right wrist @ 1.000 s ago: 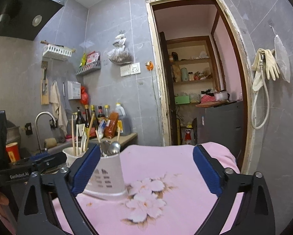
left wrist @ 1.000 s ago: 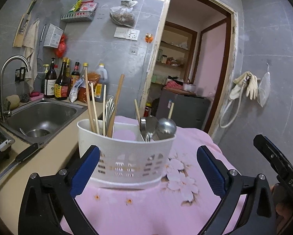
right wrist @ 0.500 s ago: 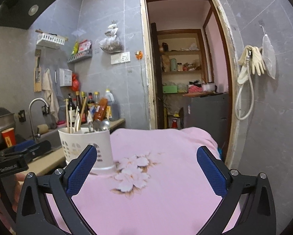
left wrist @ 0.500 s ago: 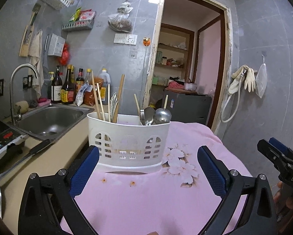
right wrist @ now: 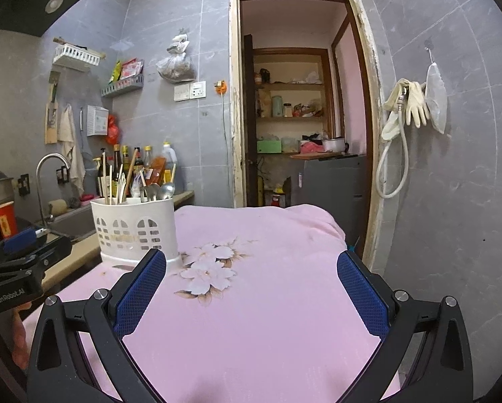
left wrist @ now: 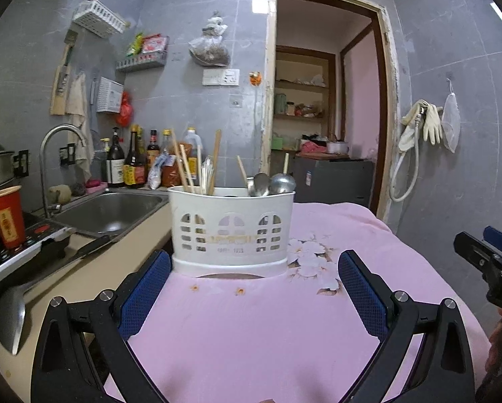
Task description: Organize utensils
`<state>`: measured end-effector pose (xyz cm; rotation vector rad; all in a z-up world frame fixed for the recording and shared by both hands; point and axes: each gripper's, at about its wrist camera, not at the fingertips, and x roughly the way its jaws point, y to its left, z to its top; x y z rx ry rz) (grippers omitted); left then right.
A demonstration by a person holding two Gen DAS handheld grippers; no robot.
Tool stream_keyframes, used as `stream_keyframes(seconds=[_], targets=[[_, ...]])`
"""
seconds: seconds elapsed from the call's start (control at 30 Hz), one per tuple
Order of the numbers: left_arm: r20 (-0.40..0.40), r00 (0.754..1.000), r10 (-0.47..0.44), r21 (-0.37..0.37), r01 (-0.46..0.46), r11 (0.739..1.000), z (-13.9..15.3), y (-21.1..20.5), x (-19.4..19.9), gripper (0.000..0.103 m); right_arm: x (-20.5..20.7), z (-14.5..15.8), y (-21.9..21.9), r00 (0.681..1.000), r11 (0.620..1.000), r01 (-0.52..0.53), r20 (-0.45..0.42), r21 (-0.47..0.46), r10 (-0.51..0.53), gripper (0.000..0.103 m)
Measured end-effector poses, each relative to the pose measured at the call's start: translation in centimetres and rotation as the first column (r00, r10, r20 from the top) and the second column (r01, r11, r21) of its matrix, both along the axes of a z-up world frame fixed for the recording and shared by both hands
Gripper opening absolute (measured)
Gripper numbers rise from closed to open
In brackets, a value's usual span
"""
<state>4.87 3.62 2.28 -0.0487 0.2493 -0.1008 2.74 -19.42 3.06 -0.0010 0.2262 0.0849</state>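
Straight ahead of the left gripper (left wrist: 251, 280), just beyond its fingertips, stands the white utensil caddy (left wrist: 232, 231) on the pink floral cloth (left wrist: 251, 329). Caddy upright, resting on its own white base. Jaws spread wide, nothing between them; blue pads (left wrist: 143, 290) flank bare cloth short of the caddy, not touching it.

Caddy contents, left-wrist view: wooden chopsticks (left wrist: 184, 168) bunched in the left section, leaning slightly; a taller flat wooden handle (left wrist: 215, 159) beside them; metal spoons (left wrist: 271, 183) in the right section, bowls up above the rim. Exact count of chopsticks not readable.

Right gripper (right wrist: 251, 270): jaws also wide apart, empty, over the cloth. From this view the caddy (right wrist: 135, 230) sits ahead and to the left of the jaws, its base just behind the left pad (right wrist: 140, 290); contact cannot be determined. A printed flower cluster (right wrist: 207, 265) lies between the jaws, nearer the left one.

Left of the left jaws, off the cloth: countertop (left wrist: 93, 268) with a steel sink (left wrist: 110, 210) and faucet (left wrist: 54, 161), sauce bottles (left wrist: 130, 161) against the wall, a red paper cup (left wrist: 6, 216), a black-handled knife (left wrist: 86, 247), and a metal ladle (left wrist: 9, 315) at the near edge. Right gripper's body shows at the far right of the left-wrist view (left wrist: 489, 262).
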Motion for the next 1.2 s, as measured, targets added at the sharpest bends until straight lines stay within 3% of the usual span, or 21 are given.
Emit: stream_keyframes(seconds=[0.57, 1.2], targets=[[-0.008, 0.997, 0.078, -0.049, -0.078, 0.996, -1.8, 2.0, -2.7, 0.098, -2.9, -1.8, 0.4, 0.994, 0.995, 0.098, 0.039, 0.000, -0.097, 0.103], [0.000, 0.996, 0.092, -0.038, -0.092, 0.995, -1.9, 2.1, -3.0, 0.098, -3.0, -2.0, 0.3, 0.995, 0.995, 0.099, 0.027, 0.007, -0.099, 0.103]])
